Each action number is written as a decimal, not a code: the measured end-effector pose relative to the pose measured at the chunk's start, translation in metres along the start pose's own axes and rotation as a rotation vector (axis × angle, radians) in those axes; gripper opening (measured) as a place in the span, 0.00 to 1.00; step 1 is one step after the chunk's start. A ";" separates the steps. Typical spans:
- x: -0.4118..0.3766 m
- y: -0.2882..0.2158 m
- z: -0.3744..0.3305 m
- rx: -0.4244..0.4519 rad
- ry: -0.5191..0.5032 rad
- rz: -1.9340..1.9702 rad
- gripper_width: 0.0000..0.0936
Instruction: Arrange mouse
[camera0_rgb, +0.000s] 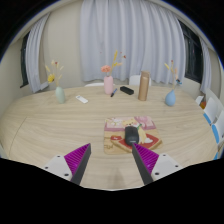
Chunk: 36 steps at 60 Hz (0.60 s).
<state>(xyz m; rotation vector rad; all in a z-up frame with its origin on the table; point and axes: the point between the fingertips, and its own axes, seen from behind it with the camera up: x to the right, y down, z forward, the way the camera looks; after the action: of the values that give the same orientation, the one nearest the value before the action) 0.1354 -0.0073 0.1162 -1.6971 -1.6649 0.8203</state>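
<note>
From the pale blue vase (59, 95) at the left, past the pink vase (108, 86) and the tan bottle (144, 86) at the back of the wooden table (50, 130), the black mouse (130, 133) sits on a patterned mat (119, 127) just ahead of the gripper (112, 160), whose fingers stand apart, holding nothing.

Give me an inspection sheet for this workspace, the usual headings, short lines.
Surface: pale wooden table.
Job's things: dark mouse lying on a patterned mat, just ahead of the claw.
Clutter: vases with flowers along the far side, a tall brown bottle, a small dark object, a small white object.
Grippers: claw open, holding nothing, its fingers short of the mouse.
Cables: nothing seen.
Surroundings: white curtains behind the table.
</note>
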 end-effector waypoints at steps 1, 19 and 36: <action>-0.005 0.004 -0.007 -0.004 -0.004 0.000 0.92; -0.070 0.073 -0.087 -0.053 -0.037 -0.020 0.91; -0.074 0.071 -0.100 -0.029 0.020 -0.045 0.92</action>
<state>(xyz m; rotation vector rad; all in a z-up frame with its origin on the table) 0.2568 -0.0828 0.1231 -1.6751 -1.7033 0.7595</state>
